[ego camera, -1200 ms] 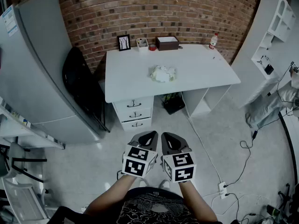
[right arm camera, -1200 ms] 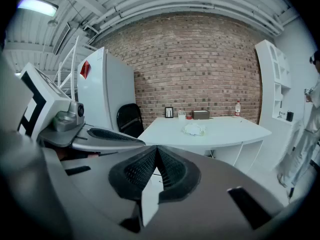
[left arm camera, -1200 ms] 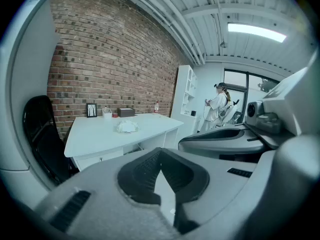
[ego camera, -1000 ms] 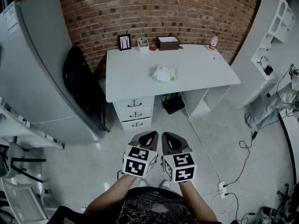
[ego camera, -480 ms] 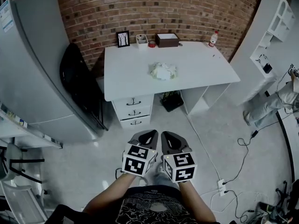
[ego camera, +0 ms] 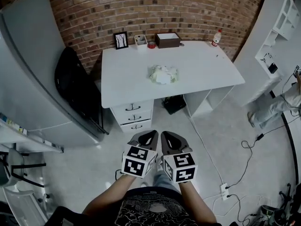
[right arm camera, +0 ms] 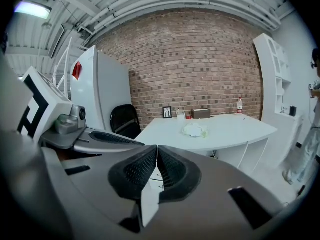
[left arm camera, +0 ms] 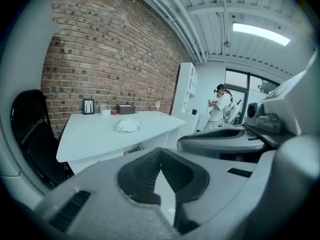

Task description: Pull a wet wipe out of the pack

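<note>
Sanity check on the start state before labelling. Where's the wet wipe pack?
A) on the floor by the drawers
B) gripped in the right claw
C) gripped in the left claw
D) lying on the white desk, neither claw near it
D: the wet wipe pack lies on the white desk, while the left claw and right claw are both shut, empty and well short of the desk.

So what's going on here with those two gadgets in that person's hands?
A person stands on the floor, well back from a white desk, holding a left gripper and a right gripper side by side in front of them. Both have their fingers closed on nothing. The pack of wet wipes lies in the middle of the desk, out of reach, so no wipe has been pulled yet.
</note>
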`<control>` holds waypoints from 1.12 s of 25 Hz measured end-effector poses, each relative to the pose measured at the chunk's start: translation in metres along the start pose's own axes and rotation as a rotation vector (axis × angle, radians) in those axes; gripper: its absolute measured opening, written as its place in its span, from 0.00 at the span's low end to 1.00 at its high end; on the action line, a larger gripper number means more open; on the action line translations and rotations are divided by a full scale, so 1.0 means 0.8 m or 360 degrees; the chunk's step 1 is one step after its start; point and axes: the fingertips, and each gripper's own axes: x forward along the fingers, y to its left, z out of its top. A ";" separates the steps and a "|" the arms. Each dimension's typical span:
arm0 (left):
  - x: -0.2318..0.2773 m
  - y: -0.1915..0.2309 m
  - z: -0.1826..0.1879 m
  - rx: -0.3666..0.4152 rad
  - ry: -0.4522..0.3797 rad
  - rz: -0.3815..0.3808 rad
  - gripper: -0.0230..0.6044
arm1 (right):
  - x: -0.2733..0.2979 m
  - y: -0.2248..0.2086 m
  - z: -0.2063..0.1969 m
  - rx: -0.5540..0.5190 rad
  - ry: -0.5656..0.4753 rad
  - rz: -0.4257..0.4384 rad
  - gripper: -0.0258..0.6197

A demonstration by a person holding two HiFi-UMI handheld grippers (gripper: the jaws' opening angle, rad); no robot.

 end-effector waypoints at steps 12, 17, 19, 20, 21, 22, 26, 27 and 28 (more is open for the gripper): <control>0.097 0.022 0.050 -0.0007 0.0025 0.0056 0.06 | 0.062 -0.086 0.033 0.0012 0.0023 0.0069 0.07; 0.131 0.028 0.063 -0.0012 0.0054 0.0089 0.06 | 0.083 -0.117 0.047 0.0014 0.0024 0.0100 0.07; 0.144 0.029 0.068 -0.0008 0.0069 0.0105 0.06 | 0.091 -0.130 0.050 0.0018 0.0026 0.0114 0.07; 0.151 0.030 0.070 -0.0006 0.0070 0.0115 0.06 | 0.094 -0.136 0.052 0.0019 0.0028 0.0121 0.07; 0.158 0.031 0.073 -0.0004 0.0071 0.0125 0.06 | 0.098 -0.142 0.053 0.0021 0.0030 0.0129 0.07; 0.165 0.032 0.076 -0.0005 0.0072 0.0134 0.06 | 0.102 -0.148 0.054 0.0022 0.0033 0.0138 0.07; 0.191 0.034 0.083 -0.0021 0.0089 0.0168 0.06 | 0.116 -0.172 0.058 0.0029 0.0043 0.0176 0.07; 0.197 0.034 0.085 -0.0027 0.0092 0.0177 0.06 | 0.118 -0.177 0.060 0.0027 0.0044 0.0188 0.07; 0.201 0.034 0.087 -0.0029 0.0094 0.0184 0.06 | 0.120 -0.180 0.061 0.0023 0.0043 0.0201 0.07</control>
